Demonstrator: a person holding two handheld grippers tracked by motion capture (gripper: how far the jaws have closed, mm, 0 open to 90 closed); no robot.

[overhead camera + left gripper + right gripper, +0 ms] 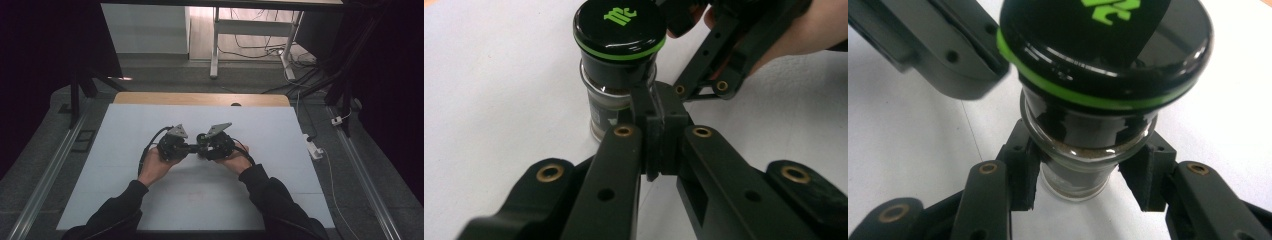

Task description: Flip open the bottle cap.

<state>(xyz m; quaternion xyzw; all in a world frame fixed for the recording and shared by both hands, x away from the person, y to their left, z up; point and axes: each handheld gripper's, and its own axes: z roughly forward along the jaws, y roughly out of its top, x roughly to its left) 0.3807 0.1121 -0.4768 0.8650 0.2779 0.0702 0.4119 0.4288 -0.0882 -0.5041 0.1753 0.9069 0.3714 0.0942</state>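
- White table (150,200): a pale sheet covering most of the top, with a wooden strip showing at the far edge. Grey floor, metal rails and loose cables lie around it.
- Person's forearms in dark sleeves come in from the near edge. Left hand (156,169) and right hand (235,161) each hold a gripper, and the two meet nose to nose near the table's middle.
- Left gripper (659,117): jaws pressed together flat, no gap between the pads, nothing held. The closed tips sit just beside the jar, at about the height of its neck; whether they touch the glass, cannot tell. From the high view it sits at (172,145), grey plate on top, cable trailing toward the near left.
- Right gripper (1083,175): jaws partly spread, one pad on each side of the jar's glass body below the lid. Pads look to be against the glass, but firm contact cannot be confirmed. From the high view it sits at (216,142).
- Jar (1083,150): small glass spice jar, standing upright on the white sheet between the two grippers. Brownish powder visible inside near the neck.
- Lid (620,27): black, glossy, green ring round its rim and a green logo on top, seated on the jar.
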